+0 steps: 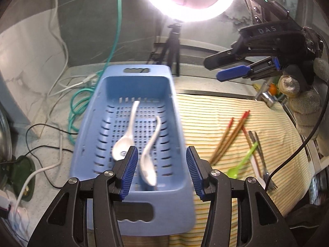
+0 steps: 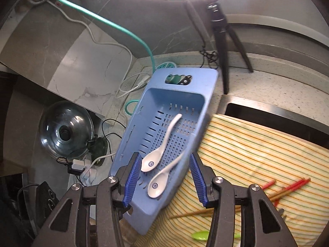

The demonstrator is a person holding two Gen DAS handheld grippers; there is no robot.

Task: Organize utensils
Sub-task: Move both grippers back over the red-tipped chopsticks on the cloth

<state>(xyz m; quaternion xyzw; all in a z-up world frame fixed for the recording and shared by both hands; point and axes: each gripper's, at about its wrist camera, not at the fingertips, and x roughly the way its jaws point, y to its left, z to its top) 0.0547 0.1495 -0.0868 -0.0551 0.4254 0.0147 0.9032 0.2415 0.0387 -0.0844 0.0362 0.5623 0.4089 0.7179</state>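
Note:
A blue slotted basket (image 1: 90, 148) holds two white ceramic spoons, one on the left (image 1: 125, 138) and one on the right (image 1: 150, 160). The basket (image 2: 131, 144) and both spoons (image 2: 160, 150) also show in the right wrist view. My left gripper (image 1: 160, 170) is open and empty above the basket's near end. My right gripper (image 2: 166, 181) is open and empty over the basket; it shows in the left wrist view (image 1: 224, 70), high at the right. Red-tipped chopsticks (image 1: 228, 138), a green spoon (image 1: 240, 164) and a metal fork (image 1: 265, 164) lie on the striped cloth (image 1: 205, 113).
A ring light (image 1: 189, 0) on a black tripod (image 1: 172, 49) stands behind the basket. Green and white cables (image 1: 78, 103) lie on the counter at the left. A glass pot lid (image 2: 65, 129) and power plugs (image 2: 80, 166) sit left of the basket.

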